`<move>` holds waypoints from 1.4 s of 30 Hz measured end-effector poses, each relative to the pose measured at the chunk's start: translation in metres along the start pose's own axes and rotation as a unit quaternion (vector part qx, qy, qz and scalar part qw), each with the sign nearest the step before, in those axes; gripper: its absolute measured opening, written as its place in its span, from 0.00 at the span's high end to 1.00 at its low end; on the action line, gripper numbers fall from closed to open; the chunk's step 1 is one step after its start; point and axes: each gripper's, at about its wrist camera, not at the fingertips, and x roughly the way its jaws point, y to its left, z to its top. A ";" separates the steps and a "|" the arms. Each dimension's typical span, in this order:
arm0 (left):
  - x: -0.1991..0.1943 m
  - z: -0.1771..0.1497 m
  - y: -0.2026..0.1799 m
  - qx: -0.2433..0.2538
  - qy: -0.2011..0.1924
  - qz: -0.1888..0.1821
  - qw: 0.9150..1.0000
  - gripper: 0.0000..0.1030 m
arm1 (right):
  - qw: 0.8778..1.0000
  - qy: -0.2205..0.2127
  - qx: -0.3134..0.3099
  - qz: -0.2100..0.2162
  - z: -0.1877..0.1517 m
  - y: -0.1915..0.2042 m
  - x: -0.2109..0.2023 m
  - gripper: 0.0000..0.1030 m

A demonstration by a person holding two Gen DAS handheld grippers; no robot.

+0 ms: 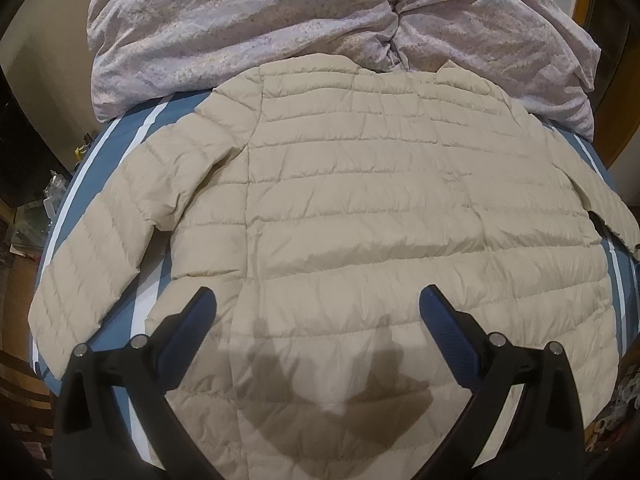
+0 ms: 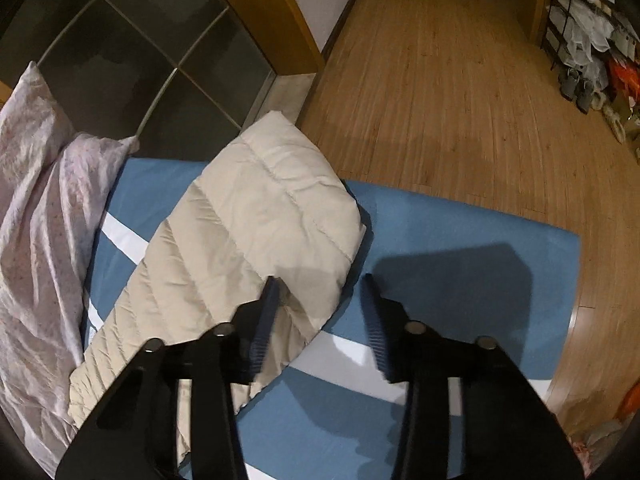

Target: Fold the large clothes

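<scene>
A beige quilted puffer jacket (image 1: pixel 360 184) lies flat, back up, on the blue bed sheet (image 1: pixel 160 128), collar toward the far side. Its left sleeve (image 1: pixel 108 216) stretches down to the left. My left gripper (image 1: pixel 318 308) hovers open over the jacket's lower part, with nothing between its fingers. In the right wrist view the other sleeve (image 2: pixel 260 216) lies diagonally on the sheet (image 2: pixel 460 240). My right gripper (image 2: pixel 320 280) hangs over its cuff end, one finger above the sleeve and the other above the sheet. The cuff's corner sits between the jaws, and the pads are not pressing on it.
A crumpled pale lilac duvet (image 1: pixel 240 28) is heaped beyond the collar, and is also seen as the duvet (image 2: pixel 36 184) at the left. The bed edge meets a wooden floor (image 2: pixel 460 80). Shoes and bags (image 2: pixel 592 72) stand by the far wall.
</scene>
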 end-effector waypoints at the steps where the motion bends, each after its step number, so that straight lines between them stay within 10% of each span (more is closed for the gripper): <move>1: 0.001 0.001 0.000 0.000 0.000 0.001 1.000 0.02 | 1.000 0.003 -0.002 0.006 0.001 0.000 0.001 0.72; 16: 0.013 0.021 -0.004 0.013 -0.007 0.016 1.000 0.02 | 0.981 -0.065 -0.175 0.048 -0.024 0.087 -0.037 0.92; 28: 0.024 0.049 0.002 -0.024 -0.003 -0.021 1.000 0.05 | 0.916 0.018 -0.353 0.189 -0.153 0.220 -0.049 0.93; 42: 0.043 0.089 0.006 -0.053 0.013 -0.067 0.996 0.13 | 0.832 0.179 -0.464 0.246 -0.336 0.265 -0.034 0.93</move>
